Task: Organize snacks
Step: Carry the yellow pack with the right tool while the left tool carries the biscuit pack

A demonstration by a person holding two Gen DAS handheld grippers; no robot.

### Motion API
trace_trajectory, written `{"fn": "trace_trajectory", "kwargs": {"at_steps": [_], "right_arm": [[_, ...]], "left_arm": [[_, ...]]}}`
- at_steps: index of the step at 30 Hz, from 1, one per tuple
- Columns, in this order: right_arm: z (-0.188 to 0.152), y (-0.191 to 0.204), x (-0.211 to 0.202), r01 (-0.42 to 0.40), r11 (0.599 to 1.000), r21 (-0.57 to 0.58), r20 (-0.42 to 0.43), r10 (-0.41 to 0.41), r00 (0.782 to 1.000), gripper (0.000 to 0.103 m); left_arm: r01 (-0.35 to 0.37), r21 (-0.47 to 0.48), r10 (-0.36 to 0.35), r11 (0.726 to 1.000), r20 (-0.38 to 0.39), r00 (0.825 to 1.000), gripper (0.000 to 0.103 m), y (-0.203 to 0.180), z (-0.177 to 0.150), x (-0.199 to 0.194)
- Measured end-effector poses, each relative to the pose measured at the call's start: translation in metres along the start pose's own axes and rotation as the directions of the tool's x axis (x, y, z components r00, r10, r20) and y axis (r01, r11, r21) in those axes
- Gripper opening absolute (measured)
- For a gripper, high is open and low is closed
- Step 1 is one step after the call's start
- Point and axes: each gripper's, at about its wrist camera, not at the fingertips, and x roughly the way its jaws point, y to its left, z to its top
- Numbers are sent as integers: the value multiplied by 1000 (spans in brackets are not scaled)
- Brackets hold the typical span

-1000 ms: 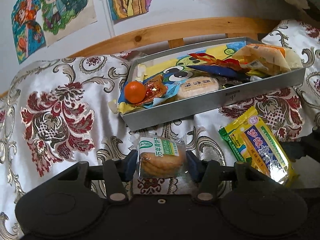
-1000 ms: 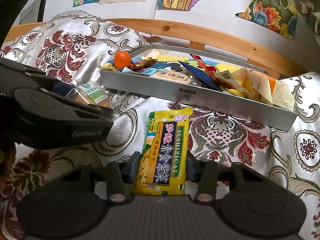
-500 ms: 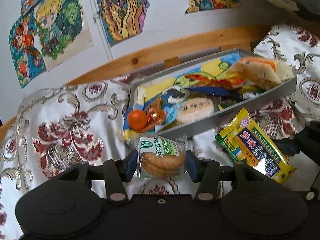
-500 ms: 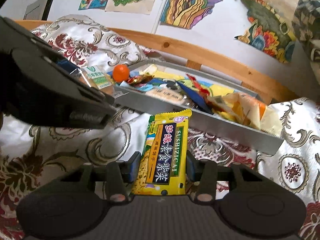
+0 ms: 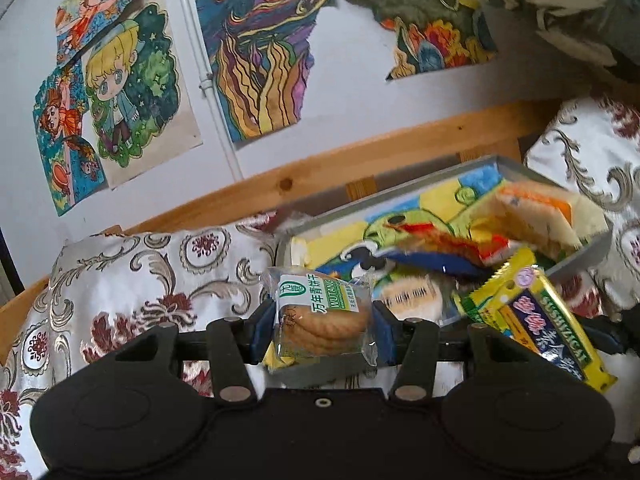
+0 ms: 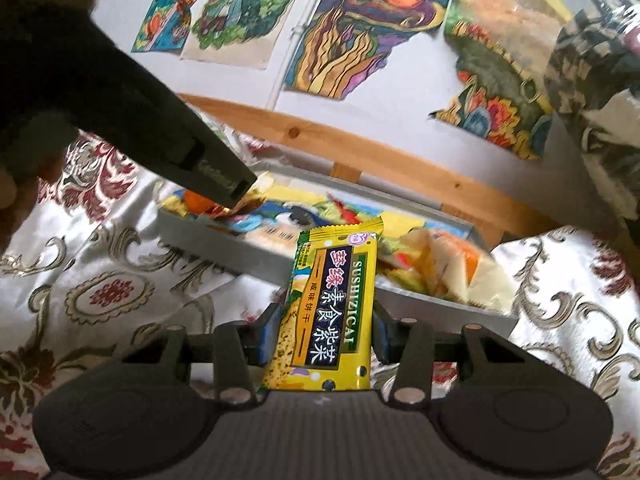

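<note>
My left gripper [image 5: 322,330] is shut on a clear biscuit pack [image 5: 322,316] with a green label, held in the air over the near wall of the grey snack tray [image 5: 592,246]. My right gripper [image 6: 324,334] is shut on a long yellow cracker pack [image 6: 330,312], raised in front of the tray's near wall [image 6: 248,256]. That yellow pack [image 5: 536,316] also shows at the right of the left wrist view. The tray holds several wrapped snacks and an orange fruit [image 6: 196,202], partly hidden by the black body of the left gripper [image 6: 132,108].
The tray lies on a white bedspread [image 5: 132,276] with red and silver flowers. A wooden rail [image 6: 360,148] and a wall with colourful drawings [image 5: 256,60] stand behind it. A patterned cushion [image 5: 592,160] lies at the right.
Both grippers have risen and moved toward the tray with their packs. The left one now hangs over the tray's left end, covering the orange fruit in its own view.
</note>
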Motion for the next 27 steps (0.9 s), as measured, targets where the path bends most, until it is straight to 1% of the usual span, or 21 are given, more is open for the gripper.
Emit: {"fn": "trace_trajectory", "kwargs": {"at_steps": [3, 6, 9, 12, 14, 16, 17, 19, 22, 27], "right_arm": [[5, -5, 0, 28, 1000, -4, 44, -28, 999, 49], [17, -13, 9, 66, 998, -1, 113, -65, 991, 49], [31, -24, 24, 110, 994, 25, 181, -113, 977, 49], [45, -33, 43, 163, 986, 38, 250, -167, 954, 49], [50, -40, 56, 180, 982, 54, 276, -188, 942, 49], [54, -47, 68, 185, 980, 68, 289, -197, 937, 49], [54, -49, 74, 185, 980, 77, 290, -200, 936, 49], [55, -54, 87, 163, 983, 85, 274, -181, 945, 49], [53, -59, 101, 141, 985, 100, 267, -163, 950, 49], [51, -59, 113, 111, 991, 79, 249, -127, 960, 49]], "left_arm": [[4, -33, -4, 999, 13, 1000, 53, 2, 8, 9], [8, -71, -6, 997, 34, 999, 53, 7, 16, 20], [1, -105, 5, 994, 58, 998, 53, 12, 25, 34], [-9, -130, 18, 992, 72, 997, 53, 17, 32, 51], [-15, -148, 26, 989, 70, 997, 53, 19, 35, 63], [-16, -169, 27, 986, 64, 998, 53, 21, 36, 74], [-14, -179, 26, 984, 60, 998, 53, 22, 36, 80], [-7, -198, 17, 980, 44, 999, 53, 21, 35, 92], [6, -215, -1, 977, 25, 1000, 53, 18, 34, 108], [33, -220, -31, 975, 16, 999, 53, 6, 32, 123]]}}
